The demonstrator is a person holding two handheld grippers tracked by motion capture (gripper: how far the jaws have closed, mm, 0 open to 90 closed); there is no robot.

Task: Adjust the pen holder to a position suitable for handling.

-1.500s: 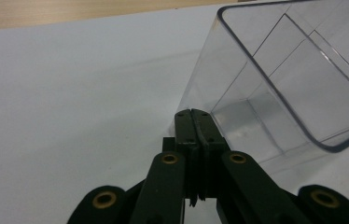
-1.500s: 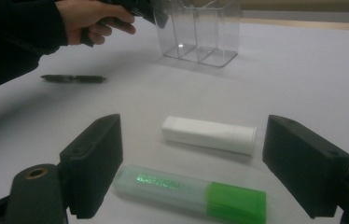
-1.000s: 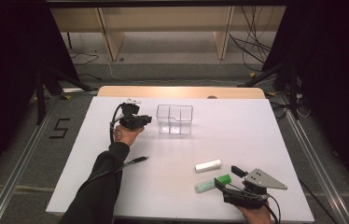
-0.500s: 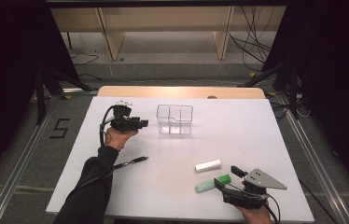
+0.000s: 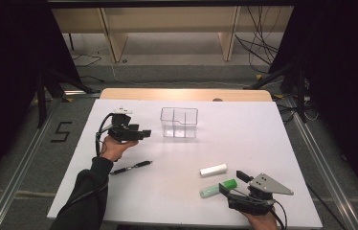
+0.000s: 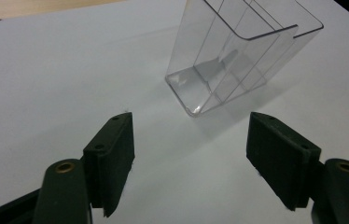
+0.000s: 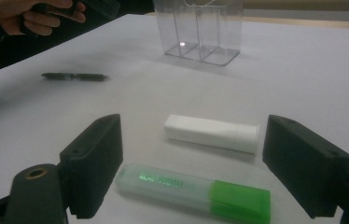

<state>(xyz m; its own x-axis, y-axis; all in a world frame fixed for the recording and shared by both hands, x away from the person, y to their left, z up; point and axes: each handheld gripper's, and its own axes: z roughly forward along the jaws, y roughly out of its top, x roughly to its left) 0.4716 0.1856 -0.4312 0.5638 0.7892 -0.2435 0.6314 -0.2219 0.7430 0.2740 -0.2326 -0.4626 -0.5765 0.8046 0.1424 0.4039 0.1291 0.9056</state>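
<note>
While both hands rest over the white table (image 5: 273, 129), this is how things stand:

Left gripper (image 5: 141, 133): held above the table's left half, toward the far edge, jaws pointing at the clear box; its jaws have just been opening and now stand apart with only bare tabletop between them, as the left gripper view (image 6: 189, 154) shows.

Clear box (image 5: 179, 122): a see-through plastic organizer with inner dividers, upright near the middle of the far edge, just beside the left gripper's jaws and not touched by them.

Right gripper (image 5: 231, 183): low at the near right corner, jaws spread wide and clasping nothing (image 7: 191, 163).

Green-capped tube (image 5: 218, 188): lying flat near the near edge, right of centre; in the right gripper view (image 7: 193, 189) it lies between the spread jaws, whose pads do not press on it.

White stick (image 5: 213, 170): lying flat just beyond the green-capped tube, a little apart from it.

Black pen (image 5: 130, 167): lying flat left of centre, near the person's left sleeve (image 5: 88, 191).
</note>
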